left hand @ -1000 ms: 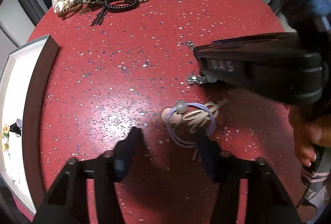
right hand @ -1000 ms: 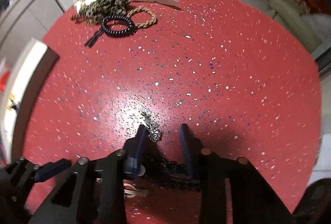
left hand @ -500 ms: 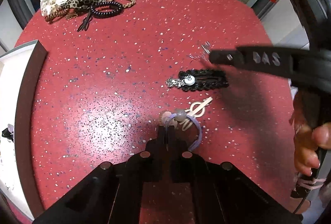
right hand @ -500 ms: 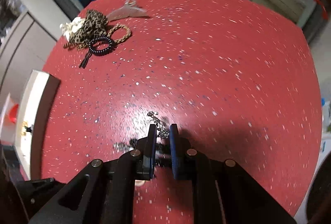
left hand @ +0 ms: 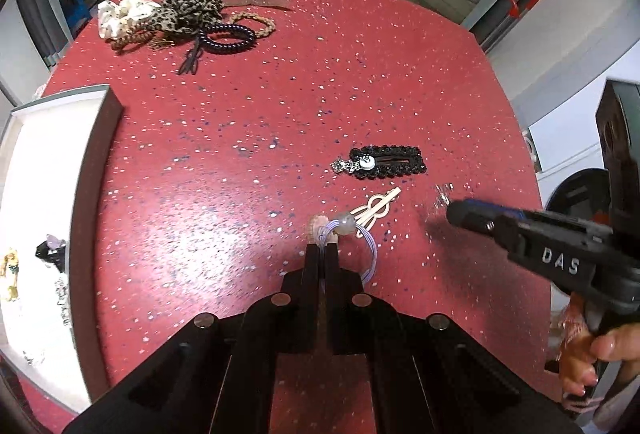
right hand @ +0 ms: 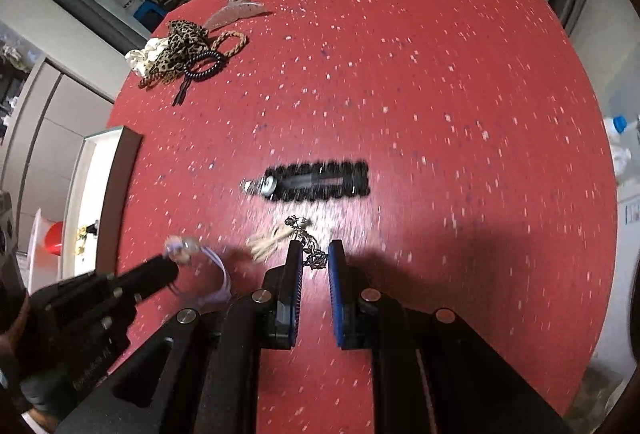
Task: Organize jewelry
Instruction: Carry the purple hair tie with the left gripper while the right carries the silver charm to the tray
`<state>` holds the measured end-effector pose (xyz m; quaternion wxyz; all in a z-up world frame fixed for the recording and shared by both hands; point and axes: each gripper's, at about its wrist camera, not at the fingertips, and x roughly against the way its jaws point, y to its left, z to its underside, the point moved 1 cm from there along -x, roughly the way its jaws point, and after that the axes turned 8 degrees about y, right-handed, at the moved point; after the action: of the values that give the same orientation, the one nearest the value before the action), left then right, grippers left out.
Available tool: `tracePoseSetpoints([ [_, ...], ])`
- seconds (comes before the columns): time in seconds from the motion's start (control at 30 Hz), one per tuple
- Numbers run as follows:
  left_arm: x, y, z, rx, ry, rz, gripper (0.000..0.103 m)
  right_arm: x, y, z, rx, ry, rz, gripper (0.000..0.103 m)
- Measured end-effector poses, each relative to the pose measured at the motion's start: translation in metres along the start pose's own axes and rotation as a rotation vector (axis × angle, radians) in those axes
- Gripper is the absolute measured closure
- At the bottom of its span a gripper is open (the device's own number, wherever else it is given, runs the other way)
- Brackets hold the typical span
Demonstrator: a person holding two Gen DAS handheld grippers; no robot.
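- Jewelry lies scattered on the speckled red table (left hand: 280, 81): the lilac hair tie (left hand: 362, 246) with beads is pinched in the left gripper (left hand: 322, 254), whose fingers are pressed together on its cord, near the table's middle.
- It looks light, limp and stretchy (the loop dangles right of the fingers), so the cord beside the beads is a fair hold.
- The right gripper (right hand: 314, 260) has its pads closed on a small metal chain charm (right hand: 308, 246), thin and probably slippery.
- A black beaded snap clip (left hand: 386, 161) looks stiff and flat; a cream hairpin (left hand: 374, 209) lies just nearer.
- The white tray (left hand: 102, 153) sits at the left; soft scrunchies (left hand: 160, 17) lie far left.
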<state>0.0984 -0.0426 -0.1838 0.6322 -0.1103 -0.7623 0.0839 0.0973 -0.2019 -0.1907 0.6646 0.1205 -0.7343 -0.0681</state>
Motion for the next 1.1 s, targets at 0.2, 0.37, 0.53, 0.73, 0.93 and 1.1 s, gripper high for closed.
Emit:
tracePoseSetpoints([
  [0.2,0.021,0.01,0.018,-0.002,-0.001,-0.003,0.1,0.01,0.01,0.023,-0.029,0.027,-0.007,0.089],
  [0.37,0.039,0.025,0.035,0.008,0.004,-0.012,0.1,0.017,0.02,0.038,-0.046,0.047,-0.011,0.089],
  [0.53,0.057,0.041,0.051,0.02,-0.001,-0.021,0.1,0.024,0.037,0.045,-0.043,0.056,-0.011,0.089],
  [0.73,0.079,0.063,0.062,0.048,-0.016,-0.031,0.1,0.028,0.063,0.047,-0.019,0.064,-0.015,0.089],
  [0.93,0.097,0.088,0.073,0.085,-0.037,-0.041,0.1,0.031,0.096,0.044,0.03,0.07,-0.023,0.089],
  [1.1,0.109,0.113,0.082,0.128,-0.055,-0.049,0.1,0.028,0.128,0.039,0.079,0.077,-0.031,0.089],
])
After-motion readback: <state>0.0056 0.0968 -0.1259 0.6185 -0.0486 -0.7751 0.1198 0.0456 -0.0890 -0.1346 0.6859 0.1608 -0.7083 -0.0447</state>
